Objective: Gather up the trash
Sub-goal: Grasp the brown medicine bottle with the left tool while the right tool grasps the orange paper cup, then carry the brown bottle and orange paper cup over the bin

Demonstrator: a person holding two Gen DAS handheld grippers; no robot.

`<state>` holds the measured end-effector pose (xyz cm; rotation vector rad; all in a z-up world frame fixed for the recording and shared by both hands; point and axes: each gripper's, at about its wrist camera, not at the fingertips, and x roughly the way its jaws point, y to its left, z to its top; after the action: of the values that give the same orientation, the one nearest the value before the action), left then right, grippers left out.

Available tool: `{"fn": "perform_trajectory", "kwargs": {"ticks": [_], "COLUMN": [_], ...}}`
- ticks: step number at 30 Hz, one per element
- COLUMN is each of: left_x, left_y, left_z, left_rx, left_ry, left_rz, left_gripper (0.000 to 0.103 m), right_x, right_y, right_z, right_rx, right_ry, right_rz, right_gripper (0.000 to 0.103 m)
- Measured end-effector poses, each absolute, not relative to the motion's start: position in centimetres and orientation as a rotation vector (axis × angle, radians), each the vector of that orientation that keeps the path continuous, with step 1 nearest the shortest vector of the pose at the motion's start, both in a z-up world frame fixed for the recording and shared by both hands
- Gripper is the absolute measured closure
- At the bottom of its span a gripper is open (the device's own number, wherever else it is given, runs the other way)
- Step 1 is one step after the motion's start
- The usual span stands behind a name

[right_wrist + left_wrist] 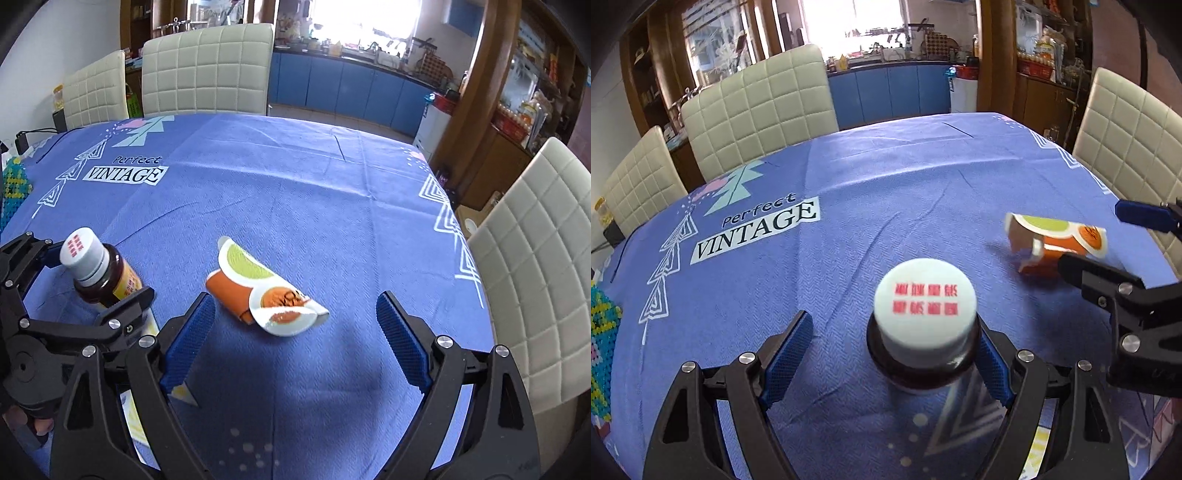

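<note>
A small dark brown bottle (923,350) with a white cap printed in red characters stands upright on the blue tablecloth (886,192), low in the centre of the left wrist view; the right wrist view shows a yellow label on its side. It sits between the fingers of the left gripper (892,354), whose jaws stand wide: the right-hand blue pad is at or just beside the bottle's shoulder, though whether it touches cannot be told, and the left-hand pad is clearly apart from it. A crumpled paper wrapper (266,291), orange with white-edged patches of yellow-green and brown, lies on the cloth at the centre of the right wrist view, ahead of the right gripper (295,332), whose jaws are wide with nothing between them. In the left wrist view the wrapper lies at the right edge, between that gripper's fingertips. Beyond both items the cloth stretches bare to the far table edge, with a "Perfect VINTAGE" print (757,229) toward the left. Cream quilted chairs (761,96) stand close at the far and right edges.
</note>
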<state>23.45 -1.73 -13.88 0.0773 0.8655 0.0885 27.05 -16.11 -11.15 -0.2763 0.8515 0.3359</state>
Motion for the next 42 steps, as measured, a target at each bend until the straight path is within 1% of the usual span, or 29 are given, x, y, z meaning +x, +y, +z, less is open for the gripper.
{"fn": "perform_trajectory", "kwargs": {"ticks": [1, 3, 4, 6, 7, 9, 10, 13, 16, 26, 35, 42], "left_x": [23.5, 23.7, 23.8, 23.8, 23.8, 23.7, 23.6, 23.4, 22.9, 20.6, 17.5, 14.6], "left_y": [-1.6, -1.3, -1.2, -1.1, -1.1, -1.1, -1.1, -0.9, -1.1, -2.7, -4.2, -6.5], "left_z": [-13.8, -13.8, -13.9, -13.9, -13.9, -13.9, -13.8, -13.7, -13.5, -12.7, -10.1, -9.4], "left_rx": [0.071, 0.065, 0.058, 0.054, 0.054, 0.049, 0.050, 0.047, 0.060, 0.086, 0.102, 0.125], "left_ry": [0.862, 0.864, 0.868, 0.870, 0.869, 0.868, 0.865, 0.853, 0.843, 0.844, 0.805, 0.792], "left_rz": [0.095, 0.097, 0.095, 0.097, 0.097, 0.095, 0.101, 0.108, 0.116, 0.080, 0.052, -0.002], "left_gripper": [0.030, 0.039, 0.041, 0.049, 0.051, 0.058, 0.059, 0.059, 0.059, 0.059, 0.059, 0.059], "right_x": [27.3, 27.6, 27.7, 27.8, 27.8, 27.7, 27.6, 27.2, 26.6, 24.2, 19.7, 15.9], "right_y": [-16.0, -15.6, -15.3, -14.9, -14.8, -14.5, -14.2, -13.9, -14.2, -16.0, -18.0, -20.0], "right_z": [-11.4, -11.7, -11.9, -12.2, -12.3, -12.4, -12.6, -12.8, -12.5, -10.9, -8.8, -7.9], "right_rx": [-0.270, -0.270, -0.278, -0.288, -0.289, -0.295, -0.309, -0.337, -0.330, -0.303, -0.283, -0.283], "right_ry": [0.856, 0.859, 0.860, 0.857, 0.854, 0.850, 0.849, 0.844, 0.832, 0.849, 0.849, 0.847], "right_rz": [0.346, 0.353, 0.356, 0.365, 0.368, 0.374, 0.375, 0.384, 0.382, 0.365, 0.353, 0.334], "right_gripper": [0.014, 0.014, 0.014, 0.015, 0.016, 0.024, 0.036, 0.039, 0.040, 0.040, 0.039, 0.039]}}
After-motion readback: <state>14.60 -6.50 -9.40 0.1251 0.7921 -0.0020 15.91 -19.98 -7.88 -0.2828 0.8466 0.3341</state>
